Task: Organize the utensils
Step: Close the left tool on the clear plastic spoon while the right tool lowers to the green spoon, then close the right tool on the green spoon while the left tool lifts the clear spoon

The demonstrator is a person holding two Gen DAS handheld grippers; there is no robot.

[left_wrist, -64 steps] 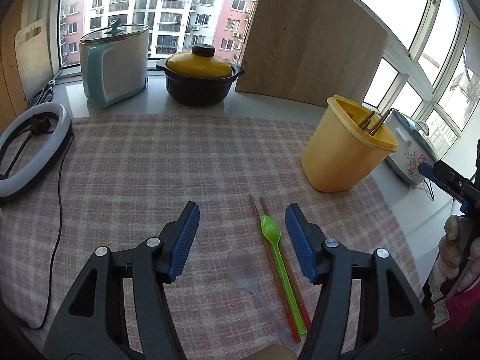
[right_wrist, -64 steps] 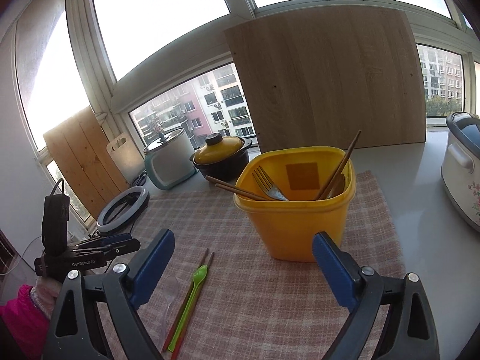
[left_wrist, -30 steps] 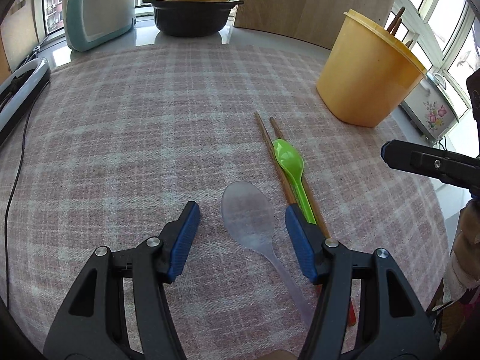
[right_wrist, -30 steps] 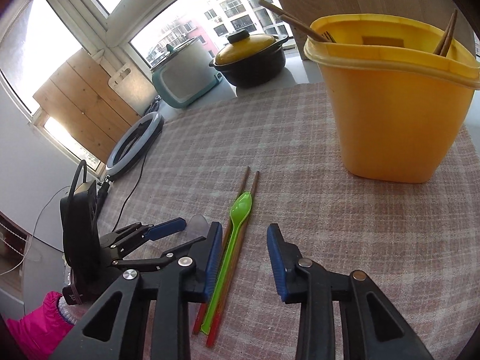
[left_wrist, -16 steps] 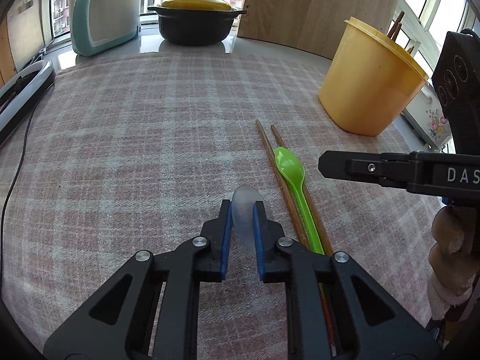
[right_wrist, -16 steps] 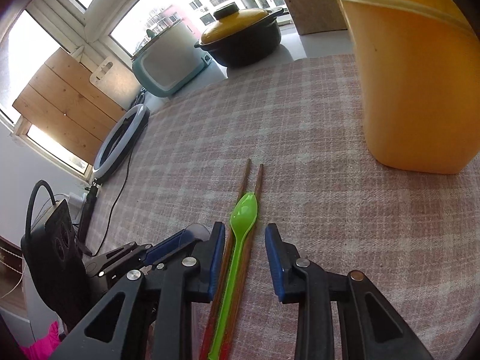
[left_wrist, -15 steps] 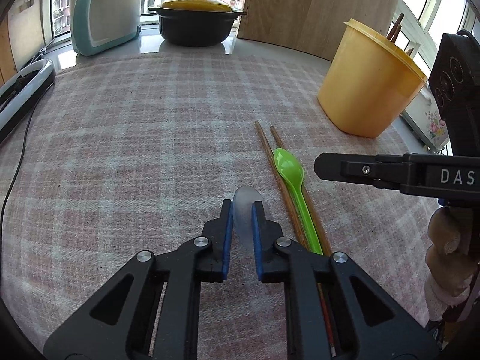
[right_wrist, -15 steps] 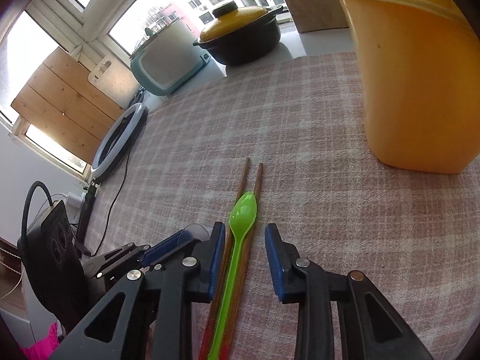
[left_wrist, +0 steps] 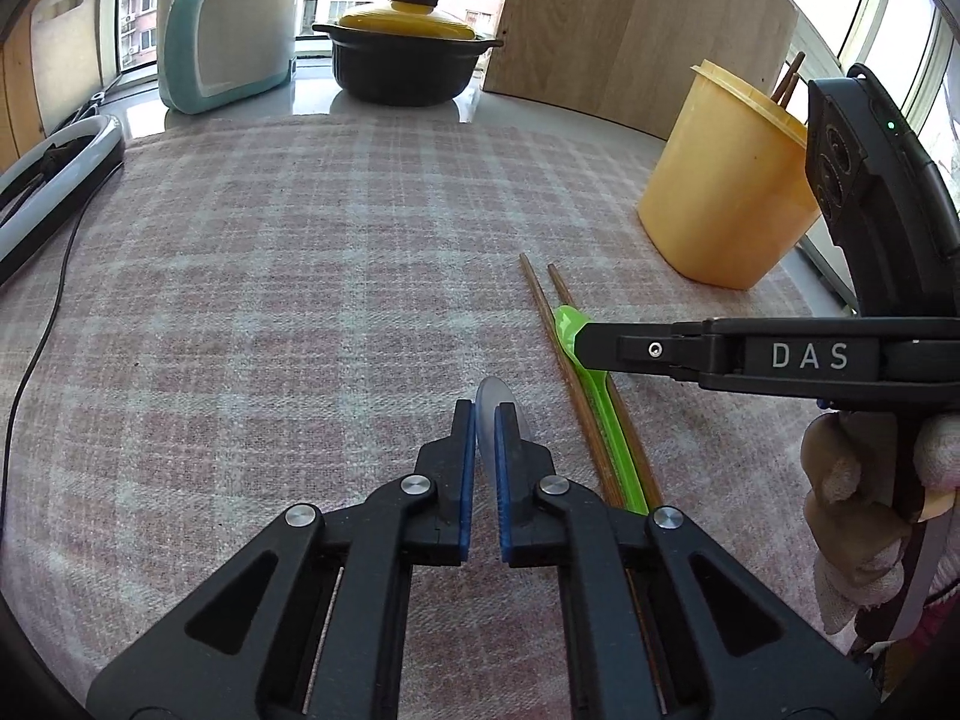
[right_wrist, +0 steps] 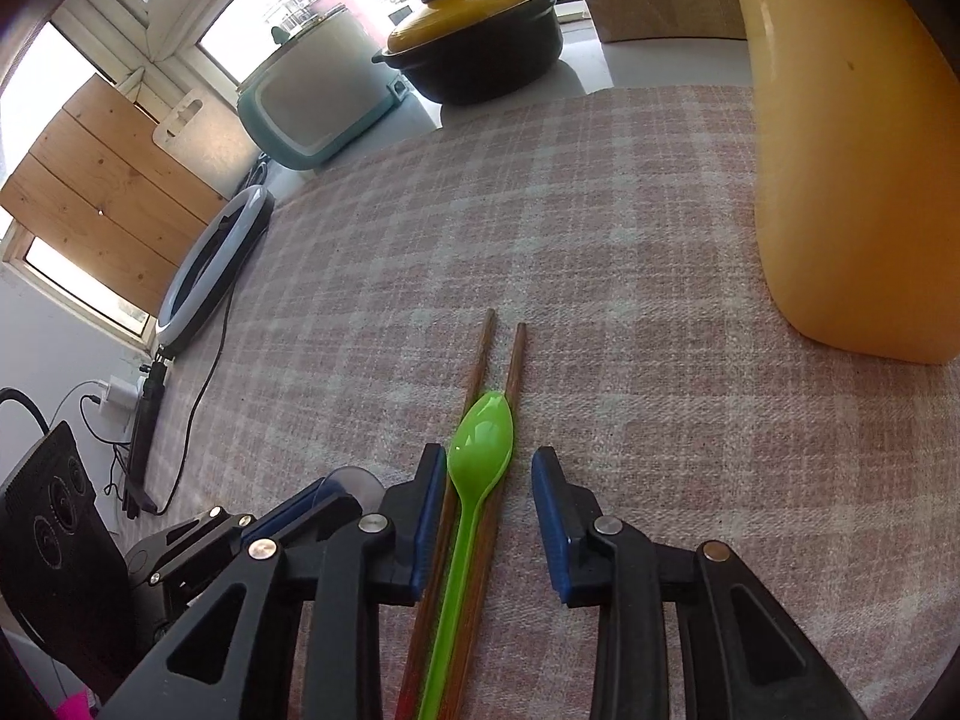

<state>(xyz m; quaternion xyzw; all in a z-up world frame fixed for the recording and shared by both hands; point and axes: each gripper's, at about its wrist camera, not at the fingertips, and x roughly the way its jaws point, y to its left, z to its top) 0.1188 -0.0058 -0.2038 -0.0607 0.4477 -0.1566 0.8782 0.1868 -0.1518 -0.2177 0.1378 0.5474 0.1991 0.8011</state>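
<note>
The desk [left_wrist: 252, 276] under its pink checked cloth carries everything, with a teal appliance [left_wrist: 231, 30] and a black pot with a yellow lid [left_wrist: 408, 54] at twelve o'clock along the window edge, clear of the work. At about two o'clock in the left wrist view stands the yellow container [left_wrist: 720, 192], open-topped, with wooden sticks already poking out of it; it reads as the destination for the loose utensils, set within easy reach of both hands.

The right tongs [right_wrist: 489, 516] come next. They stand at a narrow-to-middling gap, astride the pair of wooden chopsticks [right_wrist: 516, 354] and the green spoon [right_wrist: 480, 438] lying on top of them, pads not yet pressing on either side. The three lie parallel, pointing toward twelve o'clock, so one squeeze could probably gather the bundle together.

The left tongs [left_wrist: 485, 420] have just been closing and are now pinched tight on the clear plastic spoon [left_wrist: 495, 393], whose rounded bowl pokes out past the blue pads toward twelve o'clock. The spoon sits at about nine o'clock from the green one, just beside the chopsticks. Gripped near the bowl, it would probably hang with its handle trailing back toward six o'clock once lifted.
</note>
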